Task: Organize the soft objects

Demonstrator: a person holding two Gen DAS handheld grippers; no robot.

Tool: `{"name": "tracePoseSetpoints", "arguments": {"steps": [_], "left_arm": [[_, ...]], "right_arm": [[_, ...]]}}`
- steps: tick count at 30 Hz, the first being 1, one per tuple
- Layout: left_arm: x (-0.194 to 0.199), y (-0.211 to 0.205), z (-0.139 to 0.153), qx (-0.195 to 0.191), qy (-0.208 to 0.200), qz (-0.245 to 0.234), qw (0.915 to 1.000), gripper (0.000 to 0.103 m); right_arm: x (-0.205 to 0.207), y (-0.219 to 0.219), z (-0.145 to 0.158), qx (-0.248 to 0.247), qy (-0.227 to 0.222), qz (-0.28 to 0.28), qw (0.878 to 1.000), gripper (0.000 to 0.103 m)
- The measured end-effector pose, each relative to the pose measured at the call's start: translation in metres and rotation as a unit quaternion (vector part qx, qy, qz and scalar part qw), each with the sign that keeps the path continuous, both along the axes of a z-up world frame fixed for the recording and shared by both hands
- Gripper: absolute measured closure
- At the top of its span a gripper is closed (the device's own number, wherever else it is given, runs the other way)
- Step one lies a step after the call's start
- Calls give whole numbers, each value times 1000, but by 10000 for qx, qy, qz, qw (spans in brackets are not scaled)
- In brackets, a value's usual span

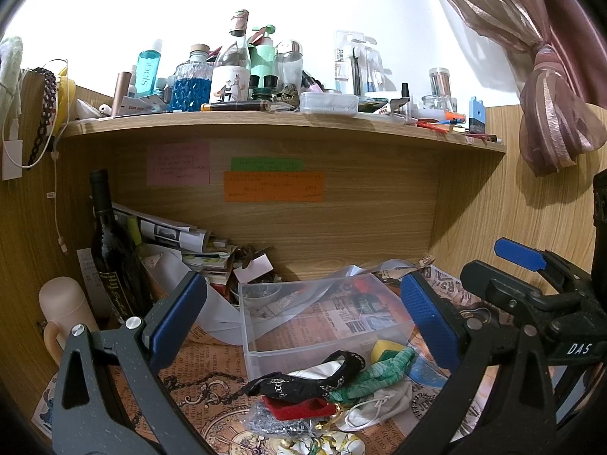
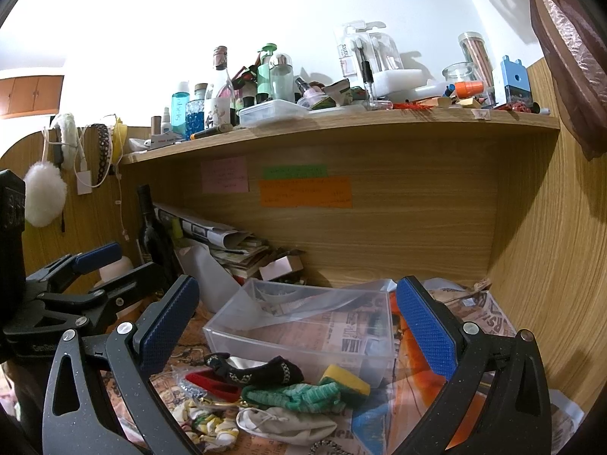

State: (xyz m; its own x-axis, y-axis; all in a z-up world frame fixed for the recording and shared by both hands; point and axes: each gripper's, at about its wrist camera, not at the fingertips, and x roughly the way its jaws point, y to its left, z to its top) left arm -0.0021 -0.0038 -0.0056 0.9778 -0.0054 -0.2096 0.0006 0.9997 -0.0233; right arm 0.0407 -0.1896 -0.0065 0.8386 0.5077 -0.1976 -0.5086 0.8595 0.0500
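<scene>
Handling: we judge every piece in the pile to be light and limp; each will sag and drape when lifted, so a pinch on a bunched fold should hold better than one on a loose edge.
Black sock [image 2: 261, 373]: soft knit with a pale patterned band; we would take it at its thick middle, where it humps over the pile.
Green knit piece [image 2: 303, 394]: ribbed and stretchy, lying just in front of the sock and touching the yellow sponge [image 2: 343, 377]; it may drag its neighbours along if they are tangled.
White drawstring pouch [image 2: 288, 422]: crumpled cloth with a cord loop that could snag; we would grip the body, not the cord.
Red band [image 2: 212, 383]: flat red fabric, partly under the sock; what it is exactly we cannot tell.
Location: the pile sits on the newspaper-print desk cover [image 1: 205, 364], right in front of the clear plastic bin [image 2: 303, 326] and touching its near wall.
Bin: open-topped, see-through, with no soft pieces inside that we can see; we take it for the likely destination.
Left gripper [image 1: 303, 318]: jaws spread wide, holding nothing, poised above the pile and bin.
Right gripper [image 2: 299, 326]: likewise wide open and empty, framing the bin.
Surroundings: a dark wine bottle [image 1: 110, 242] and stacked papers stand behind on the left, under a cluttered wooden shelf [image 1: 265, 121].
</scene>
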Motion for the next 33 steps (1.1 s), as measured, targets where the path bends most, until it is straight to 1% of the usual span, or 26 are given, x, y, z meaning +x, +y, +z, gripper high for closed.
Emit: {"name": "tracePoseSetpoints", "arguments": {"steps": [18, 23, 26, 30, 33], "left_arm": [[0, 1, 0, -20, -1, 2, 10000, 0], [3, 1, -2, 41, 60, 40, 10000, 0], [10, 4, -10, 33, 240, 36, 9997, 0], [26, 10, -30, -81, 695, -20, 9975, 0], [39, 12, -48, -149, 1070, -85, 9941, 0]], "right_arm": [[0, 0, 0, 5, 17, -2, 10000, 0], [1, -1, -1, -13, 22, -6, 10000, 0], [5, -1, -4, -68, 100, -36, 9999, 0], [18, -3, -18, -242, 380, -141, 9989, 0], [30, -6, -34, -379, 686, -197, 9967, 0]]}}
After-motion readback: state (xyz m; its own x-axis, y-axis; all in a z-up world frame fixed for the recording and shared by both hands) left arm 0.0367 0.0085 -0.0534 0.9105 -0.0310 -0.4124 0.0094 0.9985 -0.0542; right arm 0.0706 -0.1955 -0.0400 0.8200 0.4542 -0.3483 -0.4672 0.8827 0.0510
